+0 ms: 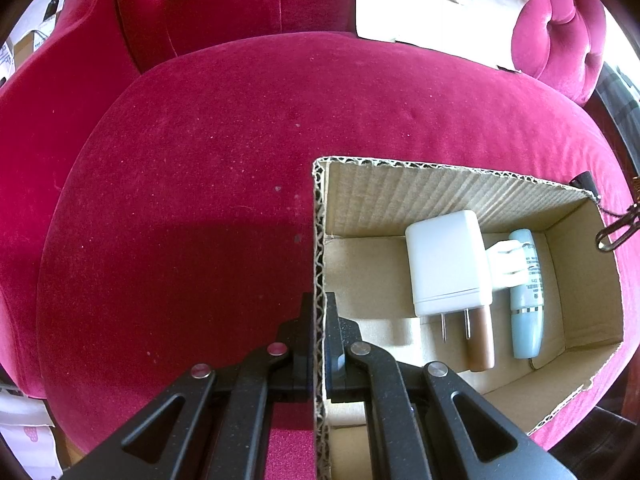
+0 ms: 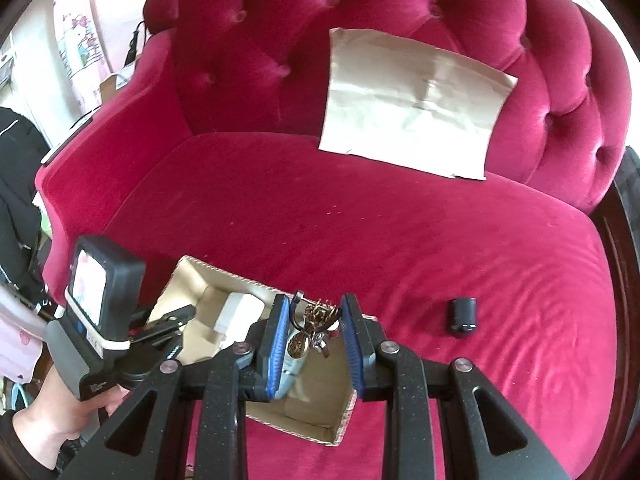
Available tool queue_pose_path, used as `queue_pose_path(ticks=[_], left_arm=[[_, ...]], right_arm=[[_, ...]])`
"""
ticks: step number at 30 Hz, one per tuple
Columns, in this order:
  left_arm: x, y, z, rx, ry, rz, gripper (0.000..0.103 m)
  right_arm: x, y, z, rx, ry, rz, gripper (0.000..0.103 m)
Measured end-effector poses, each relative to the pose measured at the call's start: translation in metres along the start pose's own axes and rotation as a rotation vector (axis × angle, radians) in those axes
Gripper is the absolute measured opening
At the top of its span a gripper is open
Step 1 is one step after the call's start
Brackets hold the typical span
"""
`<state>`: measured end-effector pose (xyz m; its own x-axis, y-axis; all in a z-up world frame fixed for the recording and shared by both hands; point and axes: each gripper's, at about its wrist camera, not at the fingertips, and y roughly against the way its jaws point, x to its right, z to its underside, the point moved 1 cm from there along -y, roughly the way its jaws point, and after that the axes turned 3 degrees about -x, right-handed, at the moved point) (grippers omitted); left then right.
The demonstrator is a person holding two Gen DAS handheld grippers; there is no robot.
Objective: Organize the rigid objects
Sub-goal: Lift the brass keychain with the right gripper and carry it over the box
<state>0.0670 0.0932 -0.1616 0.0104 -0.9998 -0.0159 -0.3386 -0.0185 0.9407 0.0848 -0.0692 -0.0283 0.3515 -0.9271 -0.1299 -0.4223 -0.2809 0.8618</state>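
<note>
An open cardboard box (image 1: 440, 188) sits on a red velvet sofa seat (image 1: 200, 160). Inside lie a white plug charger (image 1: 444, 256), a brown tube (image 1: 482, 336) and a pale blue tube (image 1: 528, 296). My left gripper (image 1: 319, 312) is shut on the box's left wall. In the right wrist view my right gripper (image 2: 314, 312) hangs over the box (image 2: 340, 436), jaws apart, with a padlock and key bunch (image 2: 314, 320) between its fingers; contact with the pads is unclear. A small black cylinder (image 2: 463, 316) lies on the seat to the right.
A crumpled paper sheet (image 2: 412, 100) leans on the tufted sofa back (image 2: 280, 20). The left gripper's camera unit (image 2: 104, 296) and the hand holding it (image 2: 52, 412) show at lower left. The sofa's dark wooden edge (image 2: 624, 240) runs on the right.
</note>
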Motion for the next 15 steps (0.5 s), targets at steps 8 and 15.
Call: queue_pose_path(ticks=[8, 15], left_arm=[[-0.001, -0.002, 0.0, 0.0, 0.004, 0.004, 0.003], [-0.001, -0.003, 0.001, 0.0, 0.004, 0.005, 0.003]], right_arm=[[-0.027, -0.022, 0.003, -0.051, 0.031, -0.038, 0.027], [-0.046, -0.044, 0.007, -0.098, 0.047, -0.06, 0.027]])
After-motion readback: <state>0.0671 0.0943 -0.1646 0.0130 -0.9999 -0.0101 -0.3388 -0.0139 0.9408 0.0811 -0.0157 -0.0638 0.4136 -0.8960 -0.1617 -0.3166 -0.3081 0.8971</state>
